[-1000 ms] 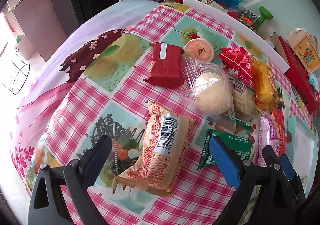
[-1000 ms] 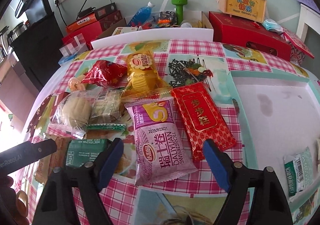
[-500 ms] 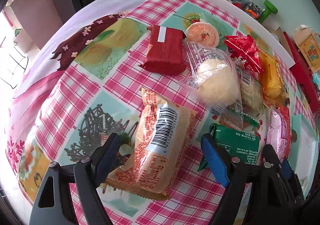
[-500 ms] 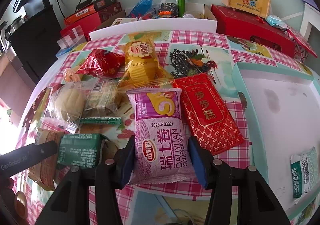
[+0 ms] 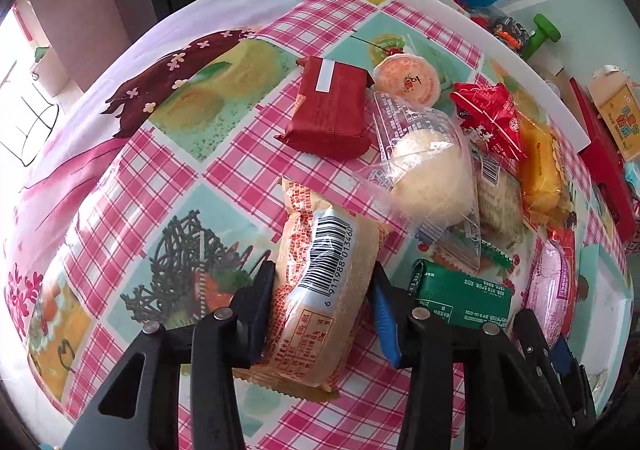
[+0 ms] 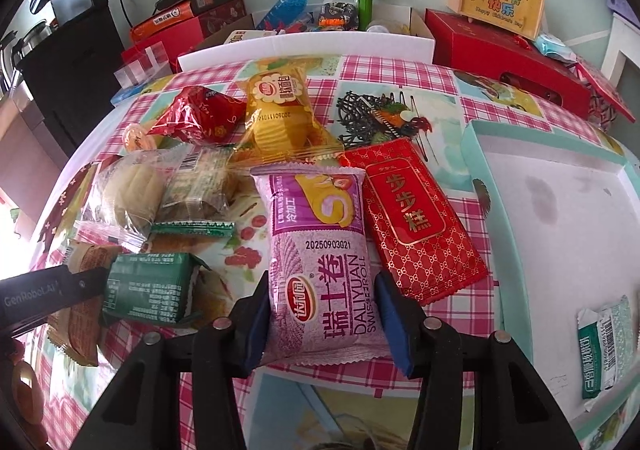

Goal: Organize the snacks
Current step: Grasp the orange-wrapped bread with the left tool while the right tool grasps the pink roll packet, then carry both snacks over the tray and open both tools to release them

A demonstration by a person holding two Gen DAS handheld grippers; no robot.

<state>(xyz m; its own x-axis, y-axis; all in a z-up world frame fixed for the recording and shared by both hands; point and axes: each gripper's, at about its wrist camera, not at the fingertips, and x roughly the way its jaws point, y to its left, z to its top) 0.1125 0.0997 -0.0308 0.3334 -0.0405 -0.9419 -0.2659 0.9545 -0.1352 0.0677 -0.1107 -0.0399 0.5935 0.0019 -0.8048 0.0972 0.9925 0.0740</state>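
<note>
On the pink checked tablecloth (image 5: 248, 165), a heap of wrapped snacks lies just left of a shallow teal-rimmed white tray (image 6: 476, 153), which holds so far one green-and-white packet (image 6: 606, 346). Both grippers are closed on a snack each. The left gripper (image 5: 320, 310) has just been closing, and its jaws now press the sides of a tan bread packet with a barcode (image 5: 324, 282), which lies flat on the cloth beside a small green packet (image 5: 460, 296). The right gripper (image 6: 320, 320) has also just closed in, more slightly; its blue pads (image 6: 390, 326) squeeze the lower end of a purple Daliyuan Swiss roll packet (image 6: 320, 246), whose right edge touches a red and gold cake packet (image 6: 412, 217).

The step in hand looks like the lift toward the tray. Both wrappers are soft, air-filled pillows, so the hold should stay firm but not crush the cake inside. Each packet should rise straight up before it travels sideways: the Swiss roll's top seam lies against a yellow bread packet (image 6: 280, 117), and a drag could pull neighbours along. The right one has the shorter path to the tray; the left must pass over the heap, so it needs clearance. Laying each packet flat beside the green-and-white one would keep the tray tidy.
</note>
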